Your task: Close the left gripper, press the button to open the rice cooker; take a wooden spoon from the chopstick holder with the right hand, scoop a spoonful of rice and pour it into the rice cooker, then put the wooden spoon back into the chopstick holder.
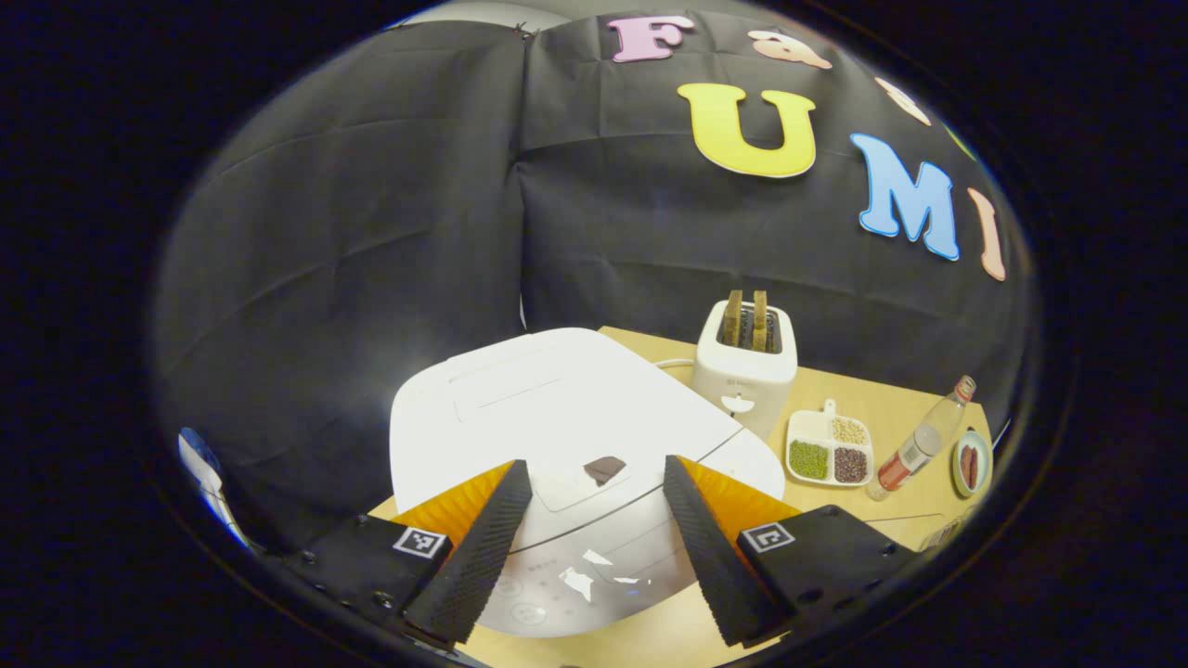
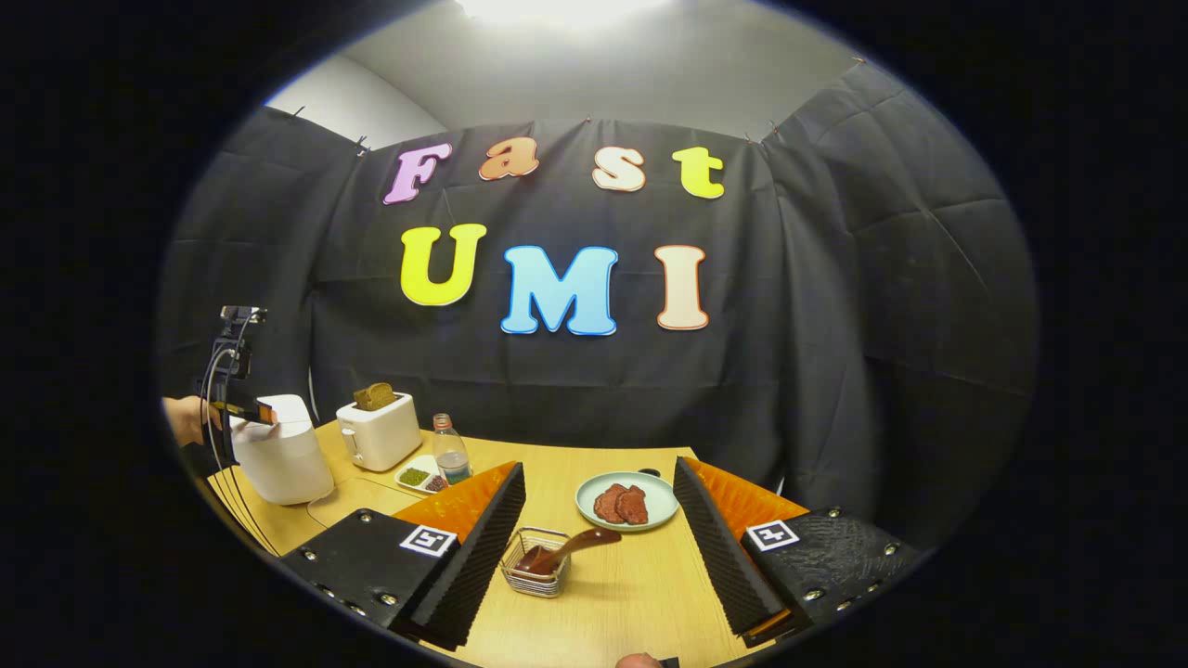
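- Here, in the left gripper view, the left gripper (image 1: 594,538) hangs just above the front of the white rice cooker (image 1: 557,417), its fingers spread well apart and holding nothing; the lid is down, and the dark release button (image 1: 604,468) lies between the two fingers.
- Behind the cooker a white toaster (image 1: 745,366) holds two brown slices upright in its slots.
- To its right a white divided dish (image 1: 829,450) carries green, pale and dark red grains, each in its own compartment, with a clear bottle (image 1: 919,441) just beside it.
- In the right gripper view, the right gripper (image 2: 599,547) is likewise wide open and empty above the wooden table (image 2: 640,594).
- Between its fingers a wire chopstick holder (image 2: 534,566) holds the wooden spoon (image 2: 564,549), tilted with the handle toward the right.
- Beyond it, a pale green plate (image 2: 640,506) carries reddish meat slices.
- Far left, a hand (image 2: 190,419) holds the other gripper at the rice cooker's top.
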A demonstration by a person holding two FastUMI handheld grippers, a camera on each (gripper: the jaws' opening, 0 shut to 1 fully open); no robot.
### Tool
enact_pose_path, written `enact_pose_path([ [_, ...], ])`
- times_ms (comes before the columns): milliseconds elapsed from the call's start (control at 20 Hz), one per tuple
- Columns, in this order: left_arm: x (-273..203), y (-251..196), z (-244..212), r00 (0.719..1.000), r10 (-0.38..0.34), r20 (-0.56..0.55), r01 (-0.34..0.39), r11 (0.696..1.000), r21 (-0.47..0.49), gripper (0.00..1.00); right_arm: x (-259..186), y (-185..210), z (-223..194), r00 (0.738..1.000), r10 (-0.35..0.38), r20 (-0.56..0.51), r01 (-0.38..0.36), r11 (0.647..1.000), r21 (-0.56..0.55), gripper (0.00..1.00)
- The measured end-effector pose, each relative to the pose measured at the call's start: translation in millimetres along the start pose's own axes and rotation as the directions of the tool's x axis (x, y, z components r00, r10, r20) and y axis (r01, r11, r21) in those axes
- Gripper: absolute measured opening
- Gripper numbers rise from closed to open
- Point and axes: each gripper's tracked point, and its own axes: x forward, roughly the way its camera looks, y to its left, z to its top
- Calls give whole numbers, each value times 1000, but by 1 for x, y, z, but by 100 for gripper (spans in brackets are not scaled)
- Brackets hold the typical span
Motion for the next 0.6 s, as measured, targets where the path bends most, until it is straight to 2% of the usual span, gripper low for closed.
enact_pose_path([
  [100,-13,-4,10,998,-43,55,45,998,-48,99,2,12,9,1000,22,20,-21,1000,-1,98],
  [250,-45,-7,39,978,-84,193,86,996,0,99,5,34,22,997,59,39,-58,998,-9,98],
  [350,-77,-14,63,950,-127,286,122,992,34,99,4,47,34,995,77,65,-77,997,3,98],
  [500,-132,-25,88,894,-190,405,175,982,75,98,5,68,49,989,105,106,-109,993,32,98],
  [600,-166,-32,92,867,-227,443,213,974,81,99,6,79,56,985,112,134,-117,993,30,98],
])
